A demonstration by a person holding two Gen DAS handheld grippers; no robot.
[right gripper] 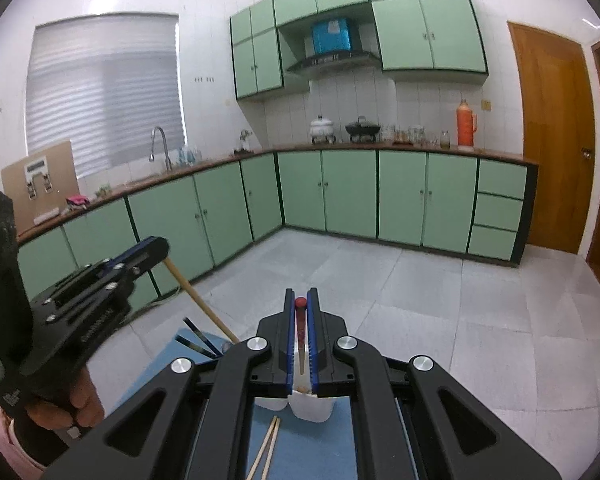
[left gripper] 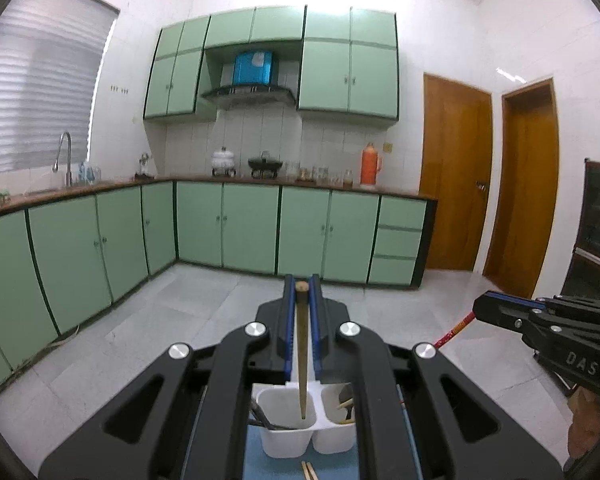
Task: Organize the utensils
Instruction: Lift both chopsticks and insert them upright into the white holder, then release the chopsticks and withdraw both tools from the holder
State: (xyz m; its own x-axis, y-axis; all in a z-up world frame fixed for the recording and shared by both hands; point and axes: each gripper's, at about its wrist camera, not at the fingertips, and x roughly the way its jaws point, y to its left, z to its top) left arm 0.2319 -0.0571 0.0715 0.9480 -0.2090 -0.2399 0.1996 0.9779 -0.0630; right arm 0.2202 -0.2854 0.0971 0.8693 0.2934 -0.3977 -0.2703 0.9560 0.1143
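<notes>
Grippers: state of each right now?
Left gripper: shut on a wooden chopstick.
Right gripper: shut on a red-tipped chopstick.

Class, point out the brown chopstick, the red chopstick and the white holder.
brown chopstick (left gripper: 302, 344), left wrist view, mid-shaft.
red chopstick (right gripper: 300, 322), right wrist view, upper shaft.
white holder (left gripper: 286, 440), left wrist view, front wall.

Left wrist view: looks forward along its own fingers, slightly downward, close over the white utensil holder (left gripper: 288, 424), facing the green cabinets (left gripper: 228, 228).
Right wrist view: same heading, further right, angled lower.
Shared: cabinets, blue mat (right gripper: 332, 440), holder.
</notes>
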